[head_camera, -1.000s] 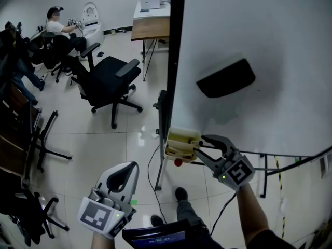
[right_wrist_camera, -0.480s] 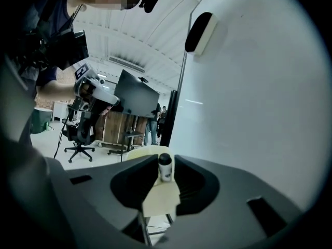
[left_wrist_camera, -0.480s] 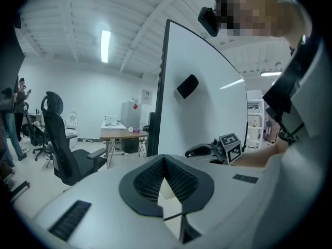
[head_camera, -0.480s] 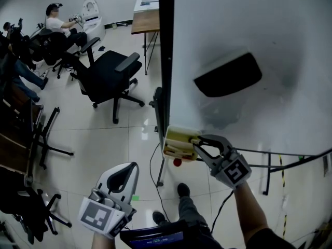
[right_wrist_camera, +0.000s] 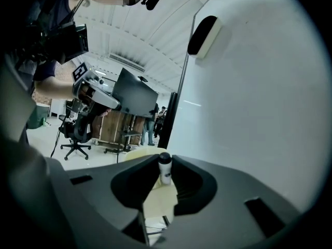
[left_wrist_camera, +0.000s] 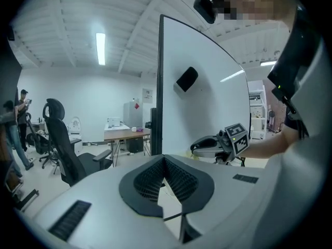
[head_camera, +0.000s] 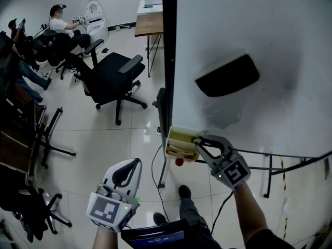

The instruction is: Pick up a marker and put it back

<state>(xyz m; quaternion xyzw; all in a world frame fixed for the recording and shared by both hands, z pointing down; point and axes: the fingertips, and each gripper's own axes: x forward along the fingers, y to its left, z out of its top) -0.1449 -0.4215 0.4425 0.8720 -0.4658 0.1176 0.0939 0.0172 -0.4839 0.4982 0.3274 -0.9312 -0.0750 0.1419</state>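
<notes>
A white marker with a black cap (right_wrist_camera: 165, 167) stands upright in a yellow holder (head_camera: 181, 141) fixed at the whiteboard's (head_camera: 249, 35) left edge. My right gripper (head_camera: 197, 143) reaches level into the holder. Its jaws have just been closing, and both tips now sit against the marker's sides (right_wrist_camera: 165, 173). Something red (head_camera: 178, 162) pokes out under the holder. My left gripper (head_camera: 132, 165) hangs lower left, away from the board, with its jaws together and nothing in them (left_wrist_camera: 165, 158). From the left gripper view I also see the right gripper (left_wrist_camera: 199, 145) at the board.
A black eraser (head_camera: 227, 77) sticks to the whiteboard above the holder. The board's stand legs (head_camera: 270, 170) and a cable run over the floor below. A black office chair (head_camera: 111, 77), a desk (head_camera: 150, 19) and seated people (head_camera: 57, 19) fill the room to the left.
The right gripper's jaws have narrowed around the marker at the holder. The left gripper has drifted slightly down and to the right.
</notes>
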